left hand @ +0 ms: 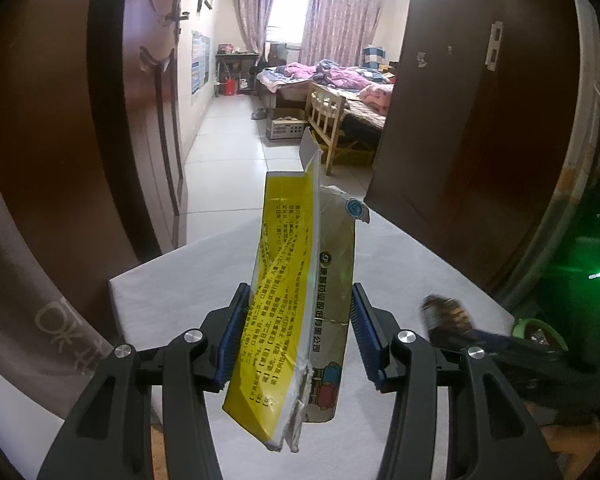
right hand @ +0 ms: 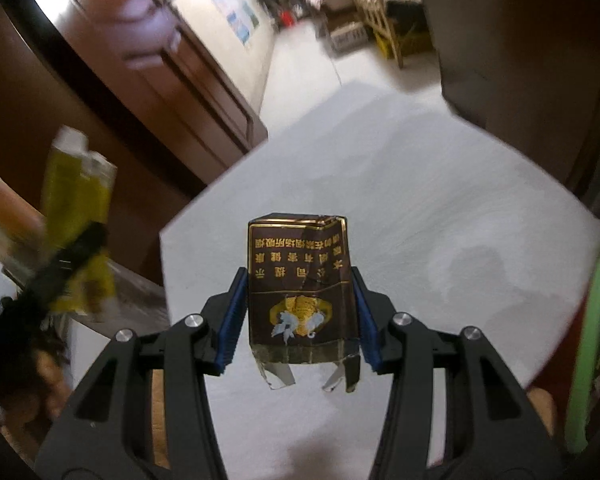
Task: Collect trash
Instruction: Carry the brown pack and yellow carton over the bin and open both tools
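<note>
A torn yellow box (left hand: 292, 300) is clamped in the left gripper (left hand: 298, 332), a brown pack (right hand: 300, 300) in the right gripper (right hand: 299, 316), above the table (right hand: 440, 200).

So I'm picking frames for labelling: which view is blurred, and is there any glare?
Left wrist view: sharp on the yellow box, the window blown out, only the brown pack at right smeared. Right wrist view: the brown pack sharp, the surroundings motion-blurred, the yellow box streaked. Both bend straight edges.
</note>
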A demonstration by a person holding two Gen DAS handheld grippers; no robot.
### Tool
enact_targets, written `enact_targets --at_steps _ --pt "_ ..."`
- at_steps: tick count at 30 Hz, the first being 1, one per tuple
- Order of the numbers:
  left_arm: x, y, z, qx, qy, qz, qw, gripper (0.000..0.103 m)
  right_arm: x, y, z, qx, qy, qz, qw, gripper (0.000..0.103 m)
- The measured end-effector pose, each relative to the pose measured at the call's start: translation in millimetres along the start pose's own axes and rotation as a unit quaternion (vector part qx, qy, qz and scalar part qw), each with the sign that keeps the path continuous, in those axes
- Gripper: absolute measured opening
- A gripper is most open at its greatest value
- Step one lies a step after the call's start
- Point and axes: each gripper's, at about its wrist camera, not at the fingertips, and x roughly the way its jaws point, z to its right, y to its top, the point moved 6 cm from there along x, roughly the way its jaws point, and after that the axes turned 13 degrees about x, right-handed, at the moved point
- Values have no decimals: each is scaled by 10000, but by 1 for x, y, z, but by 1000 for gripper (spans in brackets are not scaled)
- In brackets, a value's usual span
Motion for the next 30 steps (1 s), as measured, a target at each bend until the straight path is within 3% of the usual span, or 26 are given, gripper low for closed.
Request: enact_targets --at_steps 10,16,22,27,29,30 --pt "-5 6 42 125 -408 -37 9991 47 -91 14 31 367 415 891 9945 48" --pt "-3 9 106 200 -1165 -37 9930 47 -129 19 79 800 293 1279 9881 48" --pt "7 10 188 601 -1915 -104 9796 47 -170 15 156 1545 -107 1711 9730 48" --pt "12 20 263 995 -2591 -91 9607 47 -202 6 216 2194 -550 1965 9541 48" --pt "13 26 290 1128 -2851 -45 9518 53 -207 1 231 2310 -710 1982 9499 48" --pt "14 27 298 1156 -2940 -55 9488 62 -210 -2 239 2379 -824 2003 9468 49"
